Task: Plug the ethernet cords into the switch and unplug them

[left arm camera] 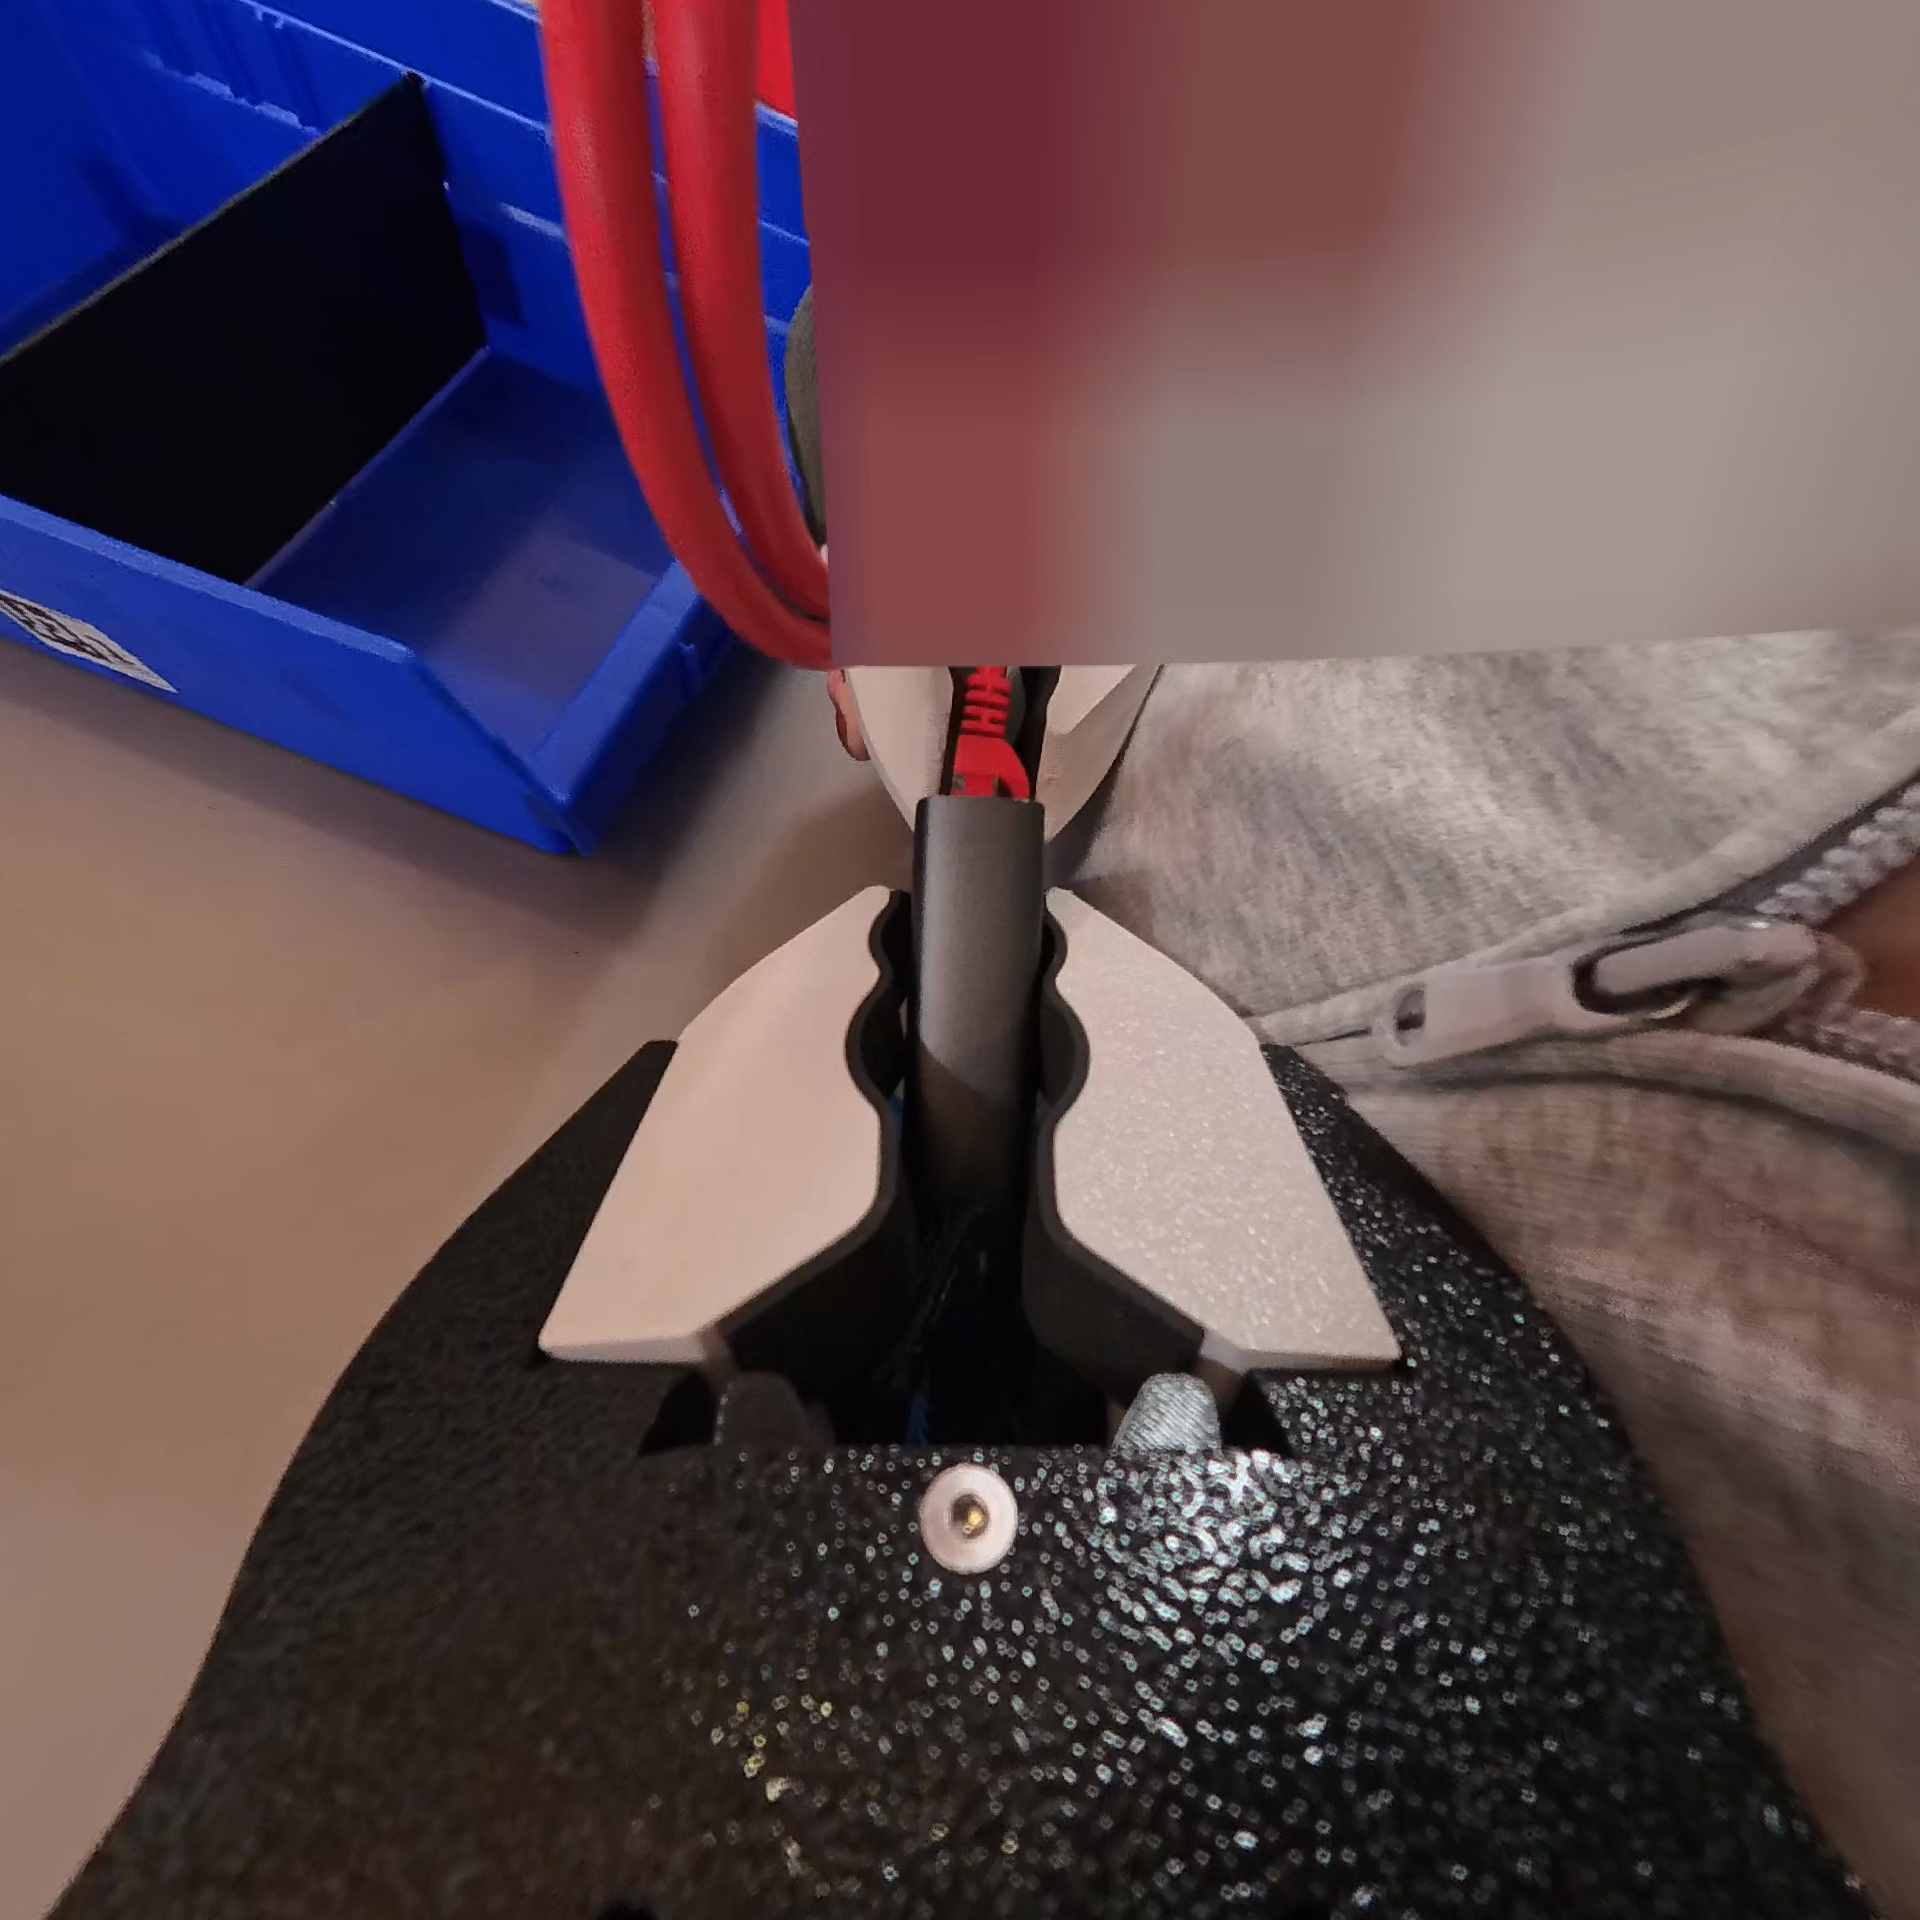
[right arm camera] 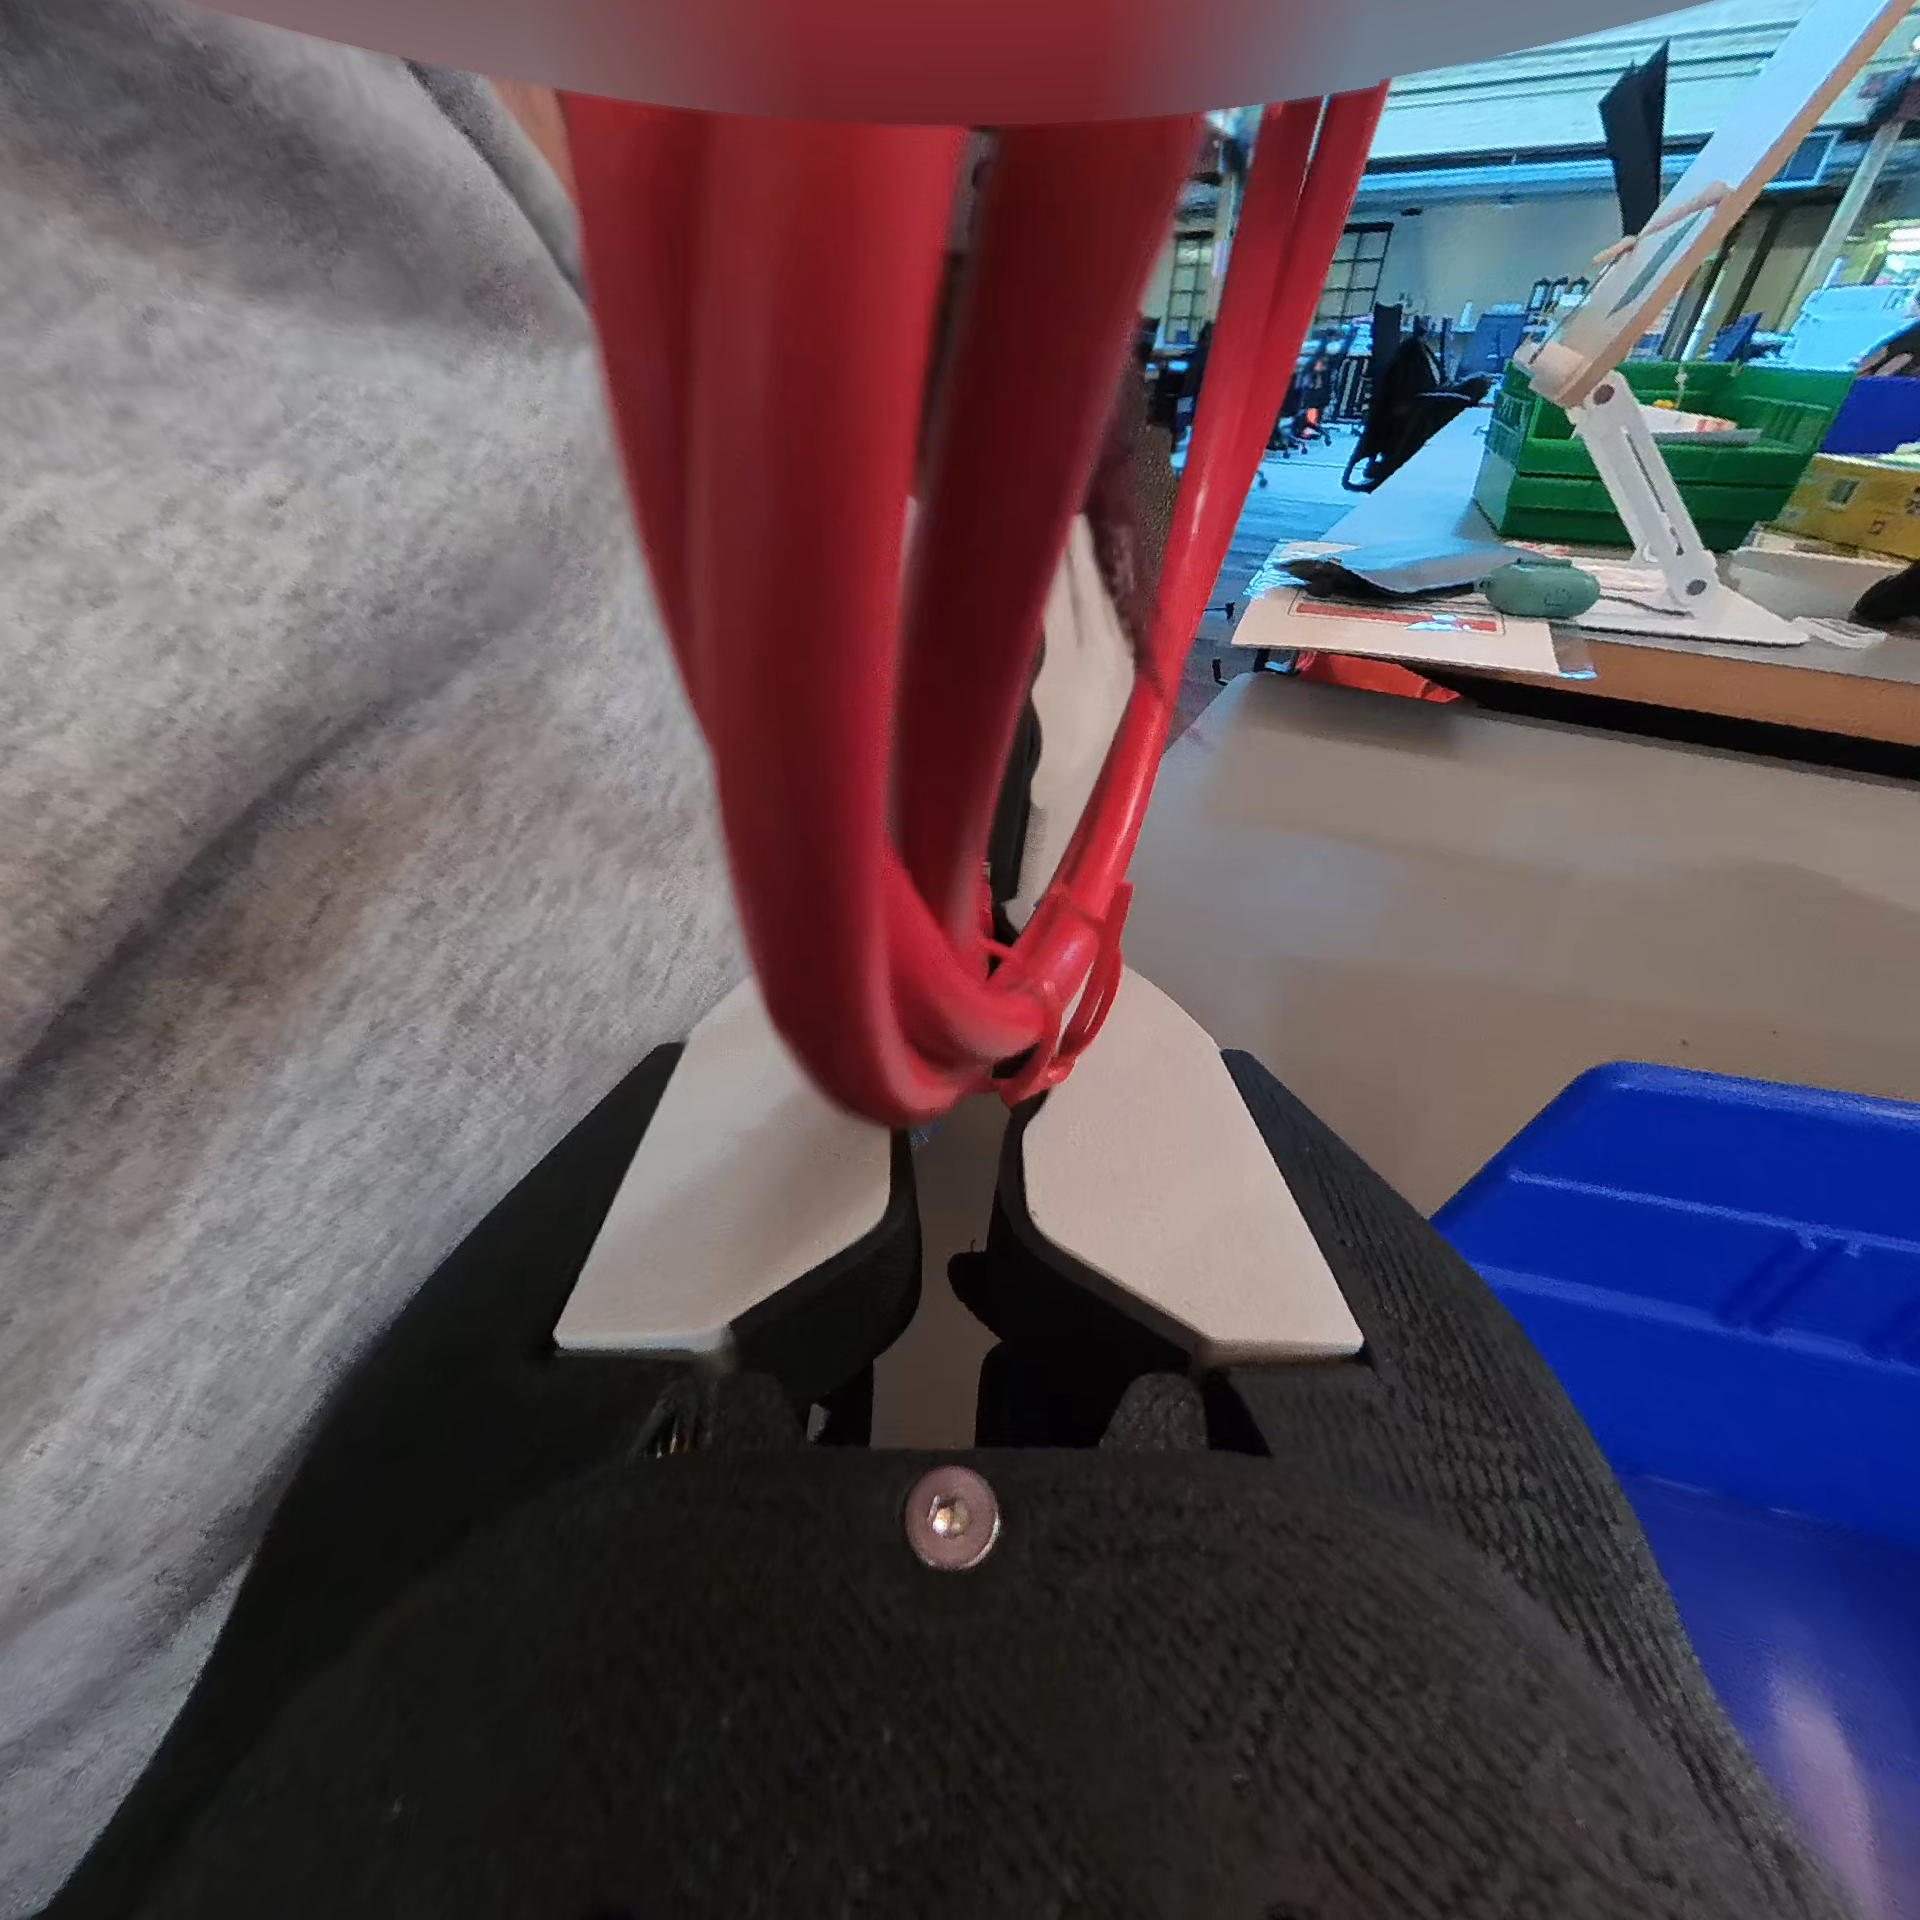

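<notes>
In the left wrist view, my left gripper (left arm camera: 977,909) is shut on a slim black switch (left arm camera: 977,966), seen edge-on and sticking out past the fingertips. At the switch's far end sits a red ethernet plug (left arm camera: 987,743). The right gripper's pale fingers (left arm camera: 899,727) pinch that plug from both sides. The red cord (left arm camera: 665,364) loops up to the left. In the right wrist view, loops of the red cord (right arm camera: 790,520) hang over my right gripper (right arm camera: 966,987) and hide its fingertips and the plug.
A blue bin (left arm camera: 312,468) with a black divider stands on the beige table (left arm camera: 260,987); it also shows in the right wrist view (right arm camera: 1714,1299). A person's grey zipped sweatshirt (left arm camera: 1507,831) is close by. Green crates (right arm camera: 1662,447) and a white stand sit on a far table. Less than 4 cm separates the two grippers' tips.
</notes>
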Available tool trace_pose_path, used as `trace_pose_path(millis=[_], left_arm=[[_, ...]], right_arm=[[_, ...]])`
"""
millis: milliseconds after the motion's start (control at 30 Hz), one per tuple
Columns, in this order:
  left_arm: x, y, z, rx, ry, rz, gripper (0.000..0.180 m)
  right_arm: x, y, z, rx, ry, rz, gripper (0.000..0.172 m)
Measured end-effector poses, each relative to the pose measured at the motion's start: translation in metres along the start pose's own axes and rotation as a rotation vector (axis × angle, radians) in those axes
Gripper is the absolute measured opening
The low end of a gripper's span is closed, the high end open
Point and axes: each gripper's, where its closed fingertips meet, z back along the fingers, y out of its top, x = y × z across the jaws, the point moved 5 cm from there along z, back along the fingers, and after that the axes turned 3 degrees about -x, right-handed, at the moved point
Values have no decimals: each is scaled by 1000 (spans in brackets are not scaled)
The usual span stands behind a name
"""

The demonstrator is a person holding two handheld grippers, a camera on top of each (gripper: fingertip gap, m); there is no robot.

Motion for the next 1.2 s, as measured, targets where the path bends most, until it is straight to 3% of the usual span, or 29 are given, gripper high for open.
trace_pose_path(millis=[467, 867, 1033, 1200], left_arm=[[3, 1, 0, -13, 8, -23, 21], [0, 1, 3, 12, -17, 5, 22], [-3, 0, 3, 9, -34, 26, 21], [-5, -1, 2, -7, -16, 22, 21]], right_arm=[[-4, -1, 3, -55, -1, 39, 11], [-2, 1, -1, 21, -31, -20, 13], [0, -1, -1, 116, -39, -125, 14], [-2, -2, -2, 53, -129, -19, 13]])
